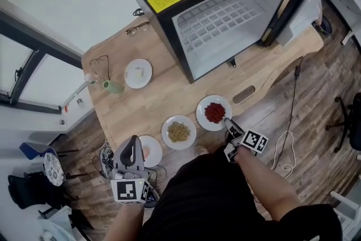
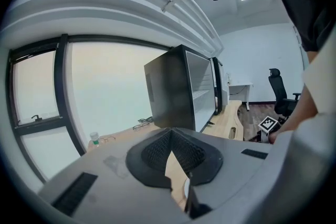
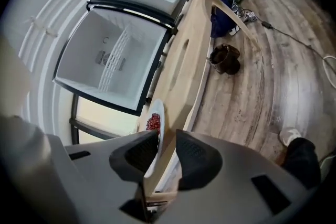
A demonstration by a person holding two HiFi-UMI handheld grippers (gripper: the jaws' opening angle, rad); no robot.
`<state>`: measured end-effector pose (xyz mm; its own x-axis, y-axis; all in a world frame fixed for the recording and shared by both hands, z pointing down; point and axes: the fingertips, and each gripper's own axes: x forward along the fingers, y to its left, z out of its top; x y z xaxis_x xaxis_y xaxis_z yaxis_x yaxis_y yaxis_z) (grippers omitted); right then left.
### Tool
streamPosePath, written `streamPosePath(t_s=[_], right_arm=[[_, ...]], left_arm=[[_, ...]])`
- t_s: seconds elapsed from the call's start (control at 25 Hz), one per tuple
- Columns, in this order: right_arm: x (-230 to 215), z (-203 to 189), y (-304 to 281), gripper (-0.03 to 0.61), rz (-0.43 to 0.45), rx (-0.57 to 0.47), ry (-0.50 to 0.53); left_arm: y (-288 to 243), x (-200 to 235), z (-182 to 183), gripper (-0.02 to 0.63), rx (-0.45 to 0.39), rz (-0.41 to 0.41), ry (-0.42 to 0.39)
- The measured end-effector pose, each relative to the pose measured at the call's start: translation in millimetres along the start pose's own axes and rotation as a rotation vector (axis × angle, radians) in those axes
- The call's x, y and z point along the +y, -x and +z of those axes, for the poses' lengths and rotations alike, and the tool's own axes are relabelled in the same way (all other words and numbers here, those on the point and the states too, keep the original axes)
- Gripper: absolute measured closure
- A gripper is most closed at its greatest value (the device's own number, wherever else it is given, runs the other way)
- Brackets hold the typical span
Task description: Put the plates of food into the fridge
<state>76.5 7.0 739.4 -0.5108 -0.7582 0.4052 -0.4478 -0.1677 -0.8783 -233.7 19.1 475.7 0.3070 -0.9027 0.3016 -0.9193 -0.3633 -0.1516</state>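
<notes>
Several white plates lie on the wooden table (image 1: 169, 99): red food (image 1: 214, 112), greenish-brown food (image 1: 179, 132), pale food (image 1: 138, 73) and pink food (image 1: 151, 152). The black fridge (image 1: 225, 14) stands on the table behind them with its door swung open. My right gripper (image 1: 227, 121) is at the near rim of the red-food plate. In the right gripper view that plate (image 3: 154, 122) runs edge-on between the jaws of the right gripper (image 3: 165, 139), which are open. My left gripper (image 1: 134, 141) hangs over the pink-food plate, and its pads (image 2: 157, 152) meet at the tips with nothing held.
Two pairs of glasses (image 1: 138, 27) (image 1: 100, 62) and a small green bottle (image 1: 111, 86) lie at the table's far left. A slot (image 1: 243, 94) is cut into the table near the fridge. A cable (image 1: 287, 138) lies on the floor and an office chair (image 1: 352, 121) stands at the right.
</notes>
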Motion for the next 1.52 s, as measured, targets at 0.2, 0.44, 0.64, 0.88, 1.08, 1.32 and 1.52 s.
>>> streamPosePath(t_s=[0.2, 0.44, 0.64, 0.88, 1.08, 1.32, 1.52], right_arm=[[18.6, 3.4, -0.9, 0.534, 0.029, -0.012, 0.026], [51.1, 20.2, 13.0, 0.545, 0.08, -0.041, -0.013], [84.7, 50.4, 36.0, 0.546, 0.106, -0.096, -0.022], [114.0, 92.7, 42.5, 0.546, 0.15, -0.123, -0.011], [143.8, 122.1, 37.1, 0.546, 0.219, -0.11, 0.042], [172.2, 155.1, 29.4, 0.546, 0.28, -0.136, 0.005], [200.0, 180.9, 13.1, 0.546, 0.338, -0.141, 0.053]], left_arm=[[-3.0, 5.7, 2.6, 0.61, -0.023, 0.009, 0.015], [-17.3, 0.2, 17.7, 0.609, -0.087, -0.035, 0.033], [-34.7, -4.7, 41.8, 0.609, -0.133, -0.064, 0.053], [-61.6, -11.8, 66.3, 0.609, -0.163, -0.075, 0.069], [-73.6, -11.2, 84.2, 0.609, -0.196, -0.046, 0.079], [-83.8, -5.0, 96.1, 0.61, -0.211, -0.003, 0.094], [-92.4, 0.0, 108.2, 0.609, -0.221, 0.019, 0.089]])
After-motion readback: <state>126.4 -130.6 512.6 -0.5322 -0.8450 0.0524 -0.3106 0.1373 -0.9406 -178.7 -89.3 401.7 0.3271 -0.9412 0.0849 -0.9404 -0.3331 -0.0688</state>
